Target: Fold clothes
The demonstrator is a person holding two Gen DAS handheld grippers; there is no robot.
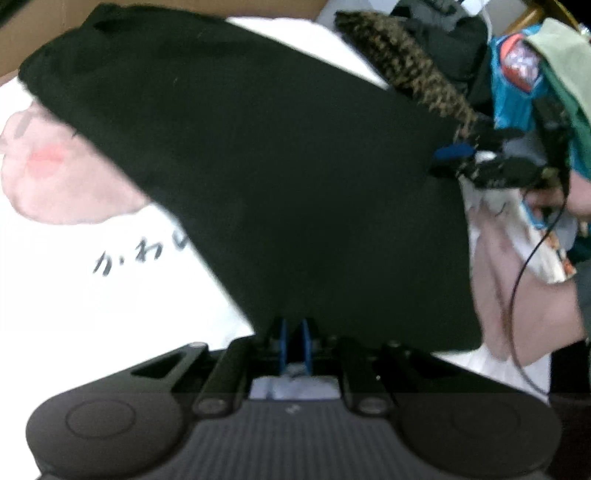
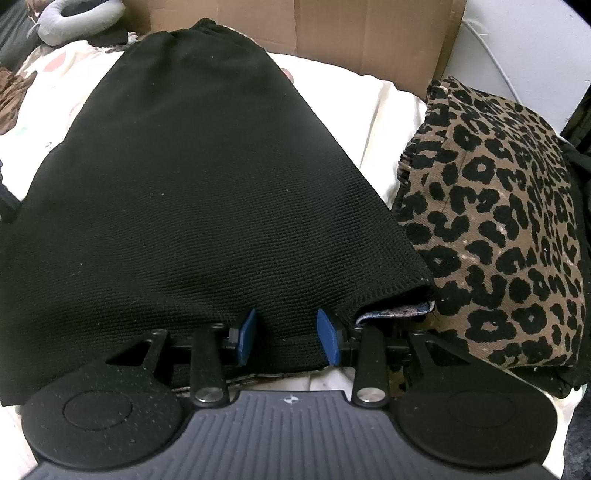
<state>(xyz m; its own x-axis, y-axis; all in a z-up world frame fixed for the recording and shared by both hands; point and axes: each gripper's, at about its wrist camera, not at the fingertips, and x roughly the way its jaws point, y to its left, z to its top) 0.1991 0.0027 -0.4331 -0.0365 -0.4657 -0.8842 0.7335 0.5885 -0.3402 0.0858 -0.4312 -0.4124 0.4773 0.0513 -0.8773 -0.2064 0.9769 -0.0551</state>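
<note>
A black knit garment lies spread on white bedding. My right gripper stands at its near hem. The blue pads are apart, flat fabric lies between them, and they do not squeeze it. In the left wrist view the same garment is lifted and blurred. My left gripper is shut on its near edge, its blue pads close together. The right gripper shows at the garment's far right corner.
A folded leopard-print garment sits right beside the black one. Cardboard stands behind the bedding, and a grey neck pillow lies at the far left. A pile of clothes and packets and a black cable are at the right.
</note>
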